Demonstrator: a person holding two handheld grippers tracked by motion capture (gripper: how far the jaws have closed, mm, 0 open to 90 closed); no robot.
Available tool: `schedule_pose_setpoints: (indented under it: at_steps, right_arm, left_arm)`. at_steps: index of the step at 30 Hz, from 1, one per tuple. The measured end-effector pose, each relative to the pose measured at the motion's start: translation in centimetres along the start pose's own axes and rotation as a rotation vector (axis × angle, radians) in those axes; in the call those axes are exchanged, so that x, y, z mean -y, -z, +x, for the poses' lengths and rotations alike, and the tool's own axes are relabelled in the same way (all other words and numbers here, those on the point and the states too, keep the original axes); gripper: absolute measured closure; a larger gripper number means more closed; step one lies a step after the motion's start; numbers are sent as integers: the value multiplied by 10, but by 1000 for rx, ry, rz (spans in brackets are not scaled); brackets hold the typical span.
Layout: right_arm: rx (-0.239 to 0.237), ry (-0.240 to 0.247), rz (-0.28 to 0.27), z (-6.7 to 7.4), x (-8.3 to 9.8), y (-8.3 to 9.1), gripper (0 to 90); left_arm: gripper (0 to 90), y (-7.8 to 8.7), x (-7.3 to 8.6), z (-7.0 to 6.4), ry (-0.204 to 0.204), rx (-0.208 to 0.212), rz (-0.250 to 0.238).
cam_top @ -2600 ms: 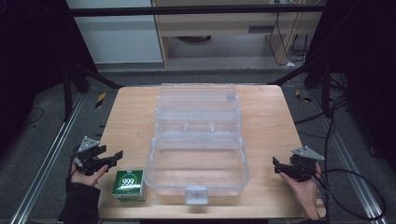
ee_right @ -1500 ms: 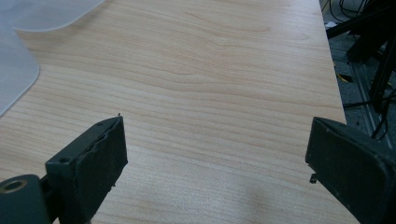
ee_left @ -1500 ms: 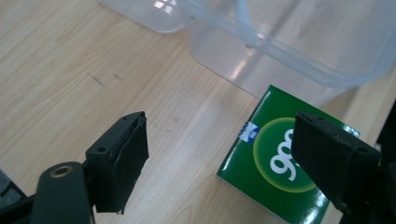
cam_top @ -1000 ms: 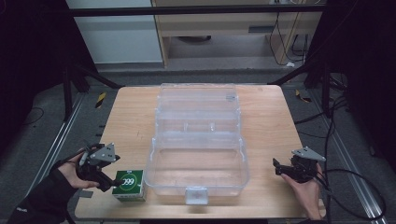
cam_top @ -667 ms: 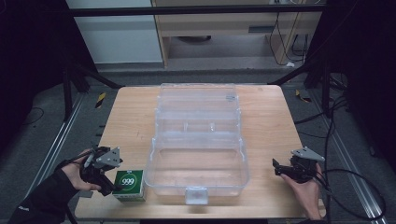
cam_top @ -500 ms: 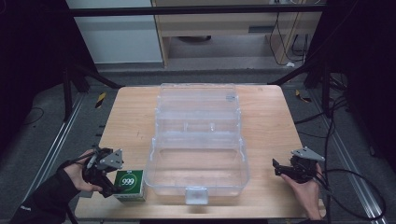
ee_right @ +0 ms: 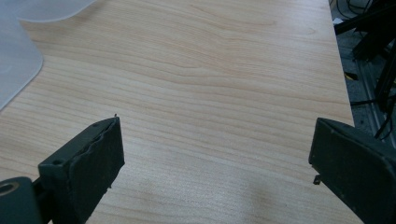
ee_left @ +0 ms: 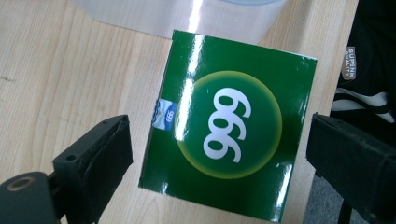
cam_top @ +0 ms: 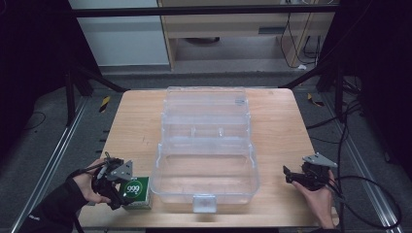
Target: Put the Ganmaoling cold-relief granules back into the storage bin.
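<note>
Below, left gripper (ee_left: 219,154) just opened, jaws spread astride green box (ee_left: 229,126), not pressing; right gripper (ee_right: 215,158) open over table (ee_right: 210,70)

You see a glossy green cardboard box (ee_left: 229,140), a clear smooth plastic case (cam_top: 204,145), a matt pale wood-grain table (ee_right: 224,70), and matt black rubbery pads (ee_left: 107,149).

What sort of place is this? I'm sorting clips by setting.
Probably a lab or workshop recording station: a bare wooden table ringed by dark metal framing, loose cables on the grey floor, and a cabinet behind.
</note>
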State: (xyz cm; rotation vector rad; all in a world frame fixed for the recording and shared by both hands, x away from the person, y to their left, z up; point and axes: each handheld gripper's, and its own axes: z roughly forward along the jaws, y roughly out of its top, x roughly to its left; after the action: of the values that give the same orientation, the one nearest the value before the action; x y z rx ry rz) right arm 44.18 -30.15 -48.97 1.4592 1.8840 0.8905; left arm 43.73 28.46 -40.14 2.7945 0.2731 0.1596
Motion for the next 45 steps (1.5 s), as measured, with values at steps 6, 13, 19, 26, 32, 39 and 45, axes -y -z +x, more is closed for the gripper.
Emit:
schedule_pose_setpoints:
  at_steps: [6,13,19,26,32,39,45]
  right_arm:
    - [-6,-3,3,0,0,0,36]
    - [-6,-1,6,0,0,-1,36]
    - [-6,3,11,0,1,-2,35]
    - [-8,9,18,1,1,-3,35]
    - [-12,15,27,1,1,-5,34]
    - [-13,23,31,2,1,-5,34]
    - [-18,27,32,3,1,-5,35]
  left_arm:
    - [57,-7,-3,0,-13,13,15]
    - [57,-15,-3,0,-16,20,30]
    - [62,-21,0,1,-6,37,30]
    - [65,-28,0,3,-14,59,29]
    - [62,-35,2,6,-12,82,22]
    - [73,-42,3,8,-16,104,20]
    - [98,-43,4,8,-26,117,19]
